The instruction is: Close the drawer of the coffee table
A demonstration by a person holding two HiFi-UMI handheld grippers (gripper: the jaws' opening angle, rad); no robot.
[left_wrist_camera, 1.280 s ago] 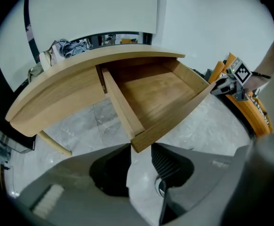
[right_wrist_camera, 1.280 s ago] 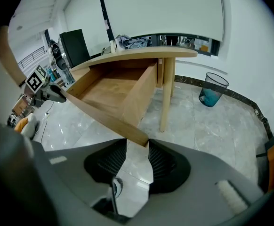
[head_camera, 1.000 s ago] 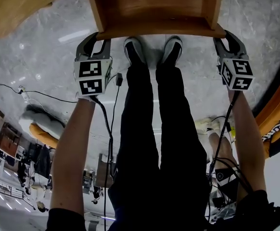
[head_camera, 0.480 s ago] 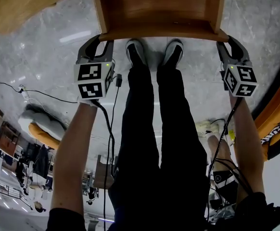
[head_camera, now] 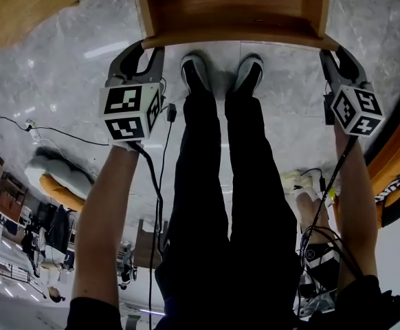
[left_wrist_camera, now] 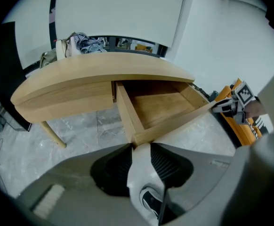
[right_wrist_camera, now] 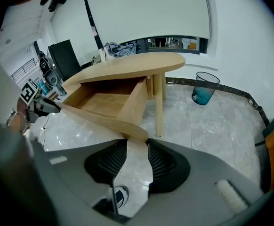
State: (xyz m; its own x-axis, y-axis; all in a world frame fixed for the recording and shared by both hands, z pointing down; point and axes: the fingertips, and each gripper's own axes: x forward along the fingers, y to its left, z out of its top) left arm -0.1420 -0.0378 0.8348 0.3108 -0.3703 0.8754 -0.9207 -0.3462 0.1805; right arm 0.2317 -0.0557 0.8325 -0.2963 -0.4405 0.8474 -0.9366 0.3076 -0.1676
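Facing the pulled-out drawer, we hold the left claw at its left front corner and the right claw at its right front corner. Both are open and empty, and the right's jaws have just narrowed slightly. The drawer's travel runs straight away from us, under the tabletop.

Bright, even indoor light, no hard shadows.

Head view: a glare streak on the marble floor between 10 and 11 o'clock, and lines bow toward the rim.

Gripper views: black vignette in all corners. White wall nearly blown out at 12 o'clock. Nearest foreground at 6 o'clock is soft. The tabletop shades the back of the drawer.
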